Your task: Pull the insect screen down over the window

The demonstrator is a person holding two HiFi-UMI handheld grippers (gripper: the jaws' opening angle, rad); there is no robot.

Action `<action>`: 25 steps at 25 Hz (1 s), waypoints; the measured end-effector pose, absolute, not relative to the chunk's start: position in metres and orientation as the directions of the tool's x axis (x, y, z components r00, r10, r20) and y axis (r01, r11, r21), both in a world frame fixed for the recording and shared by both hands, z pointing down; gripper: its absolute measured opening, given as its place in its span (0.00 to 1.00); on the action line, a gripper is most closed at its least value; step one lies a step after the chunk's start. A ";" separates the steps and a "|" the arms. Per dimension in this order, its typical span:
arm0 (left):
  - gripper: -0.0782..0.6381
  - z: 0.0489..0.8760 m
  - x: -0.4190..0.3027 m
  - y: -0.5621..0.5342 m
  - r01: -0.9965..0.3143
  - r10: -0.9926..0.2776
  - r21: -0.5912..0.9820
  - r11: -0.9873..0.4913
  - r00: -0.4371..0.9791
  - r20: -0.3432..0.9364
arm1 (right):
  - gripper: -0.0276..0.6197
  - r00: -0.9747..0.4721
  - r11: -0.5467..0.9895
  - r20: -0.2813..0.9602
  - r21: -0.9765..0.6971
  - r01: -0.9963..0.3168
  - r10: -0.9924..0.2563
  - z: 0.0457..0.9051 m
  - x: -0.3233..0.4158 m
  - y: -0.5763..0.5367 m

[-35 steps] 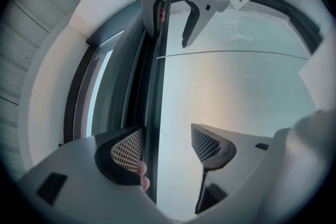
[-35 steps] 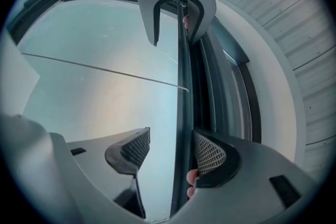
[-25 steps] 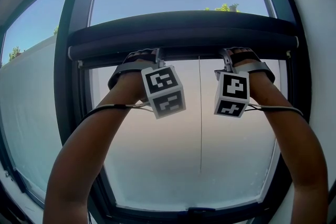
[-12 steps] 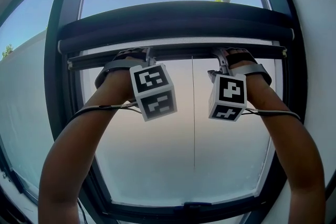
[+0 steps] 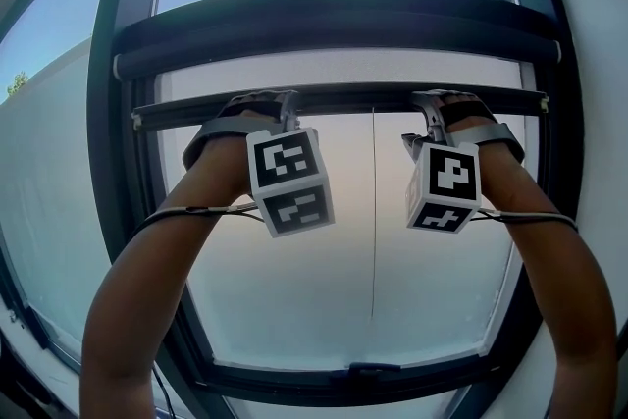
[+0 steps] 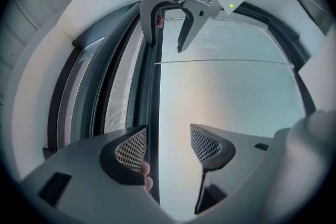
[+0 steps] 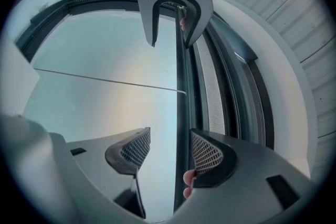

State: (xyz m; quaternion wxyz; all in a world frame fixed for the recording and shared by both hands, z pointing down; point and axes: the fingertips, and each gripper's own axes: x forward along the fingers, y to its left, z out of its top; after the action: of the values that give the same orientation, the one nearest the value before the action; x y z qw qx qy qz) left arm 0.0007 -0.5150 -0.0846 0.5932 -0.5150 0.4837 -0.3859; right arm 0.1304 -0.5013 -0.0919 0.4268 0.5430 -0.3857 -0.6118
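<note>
1. The pull bar (image 5: pixel 343 97) is coming down. It is now hanging clear below the roller housing (image 5: pixel 334 15), where a second ago it was sitting tight under it. A strip of mesh (image 5: pixel 343 66) is showing between the two.
2. Nearest me, two bare forearms are reaching up from the lower corners of the head view. The marker cubes are hanging just under the wrists at mid-frame.
3. The left gripper (image 6: pixel 168 145) is standing with its jaws apart. The bar is running between them, close against the pad at picture left, and the other pad is staying off it. The person's fingertips (image 6: pixel 147 176) are peeking out beside the bar.
4. The right gripper (image 7: pixel 168 149) is mirroring that, jaws apart. The bar is lying close against the pad at picture right, with fingertips (image 7: pixel 188 178) showing below that pad.
5. The insect screen is sitting in the upper part of the head view with only that narrow strip drawn out. Most of the pane below is lying uncovered inside the dark window frame (image 5: pixel 128 162).
6. A thin cord (image 5: pixel 374 211) is hanging down the centre of the glass, with blue sky showing above the housing.
</note>
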 end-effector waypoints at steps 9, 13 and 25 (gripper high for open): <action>0.47 -0.043 0.001 -0.514 -0.038 -0.949 -0.988 0.150 0.276 -0.155 | 0.41 -0.031 -0.275 -0.274 0.956 0.097 -0.961 -0.048 0.132 -0.501; 0.47 -0.033 0.003 -0.512 -0.057 -0.945 -0.992 0.113 0.302 -0.125 | 0.41 -0.020 -0.258 -0.258 0.962 0.084 -0.966 -0.038 0.132 -0.501; 0.47 0.026 0.006 -0.506 -0.047 -0.924 -0.999 0.018 0.381 -0.035 | 0.41 0.014 -0.164 -0.165 0.986 0.031 -0.986 0.021 0.134 -0.499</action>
State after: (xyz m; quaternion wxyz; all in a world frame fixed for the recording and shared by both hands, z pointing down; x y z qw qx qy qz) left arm 0.0058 -0.5061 0.0258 0.5836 -0.5913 0.4106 -0.3757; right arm 0.1340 -0.4990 0.0212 0.4686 0.5362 -0.4452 -0.5429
